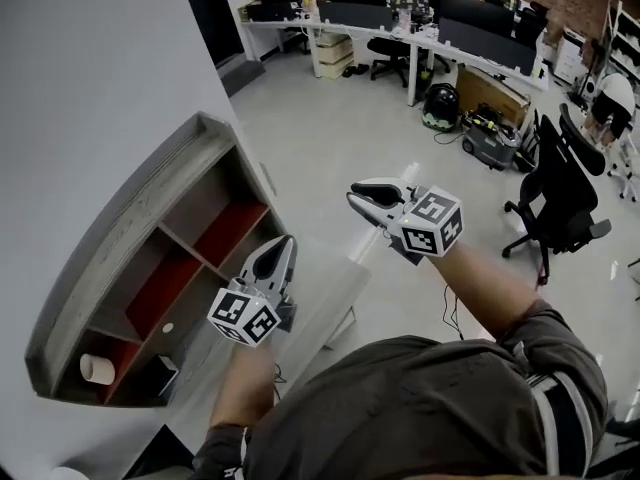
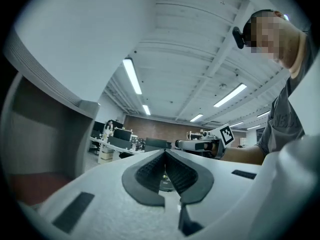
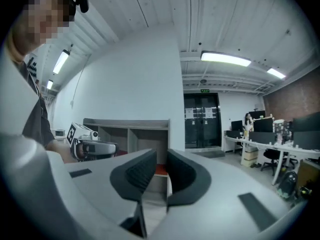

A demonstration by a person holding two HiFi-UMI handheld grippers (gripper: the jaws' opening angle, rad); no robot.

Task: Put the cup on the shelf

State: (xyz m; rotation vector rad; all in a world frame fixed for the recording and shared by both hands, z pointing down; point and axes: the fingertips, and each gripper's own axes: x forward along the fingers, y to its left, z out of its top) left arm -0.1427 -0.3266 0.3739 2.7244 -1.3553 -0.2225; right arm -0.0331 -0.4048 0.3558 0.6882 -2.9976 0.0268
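A pale cup (image 1: pixel 97 369) lies on its side in an end compartment of the grey shelf (image 1: pixel 150 183), which has red inner boards. My left gripper (image 1: pixel 285 240) is held out beside the shelf's open front, well apart from the cup, with its jaws shut and empty (image 2: pixel 165 153). My right gripper (image 1: pixel 352 196) is further right, over the floor. Its jaws (image 3: pixel 160 159) stand a narrow gap apart with nothing between them. They point level toward the shelf (image 3: pixel 127 126), and the left gripper (image 3: pixel 95 147) shows at their left.
A white table (image 1: pixel 335 283) stands below the grippers, next to the shelf. Black office chairs (image 1: pixel 560 188) are at the right. Desks with monitors (image 1: pixel 400 18) line the back. A dark vacuum (image 1: pixel 440 106) and a box sit on the floor.
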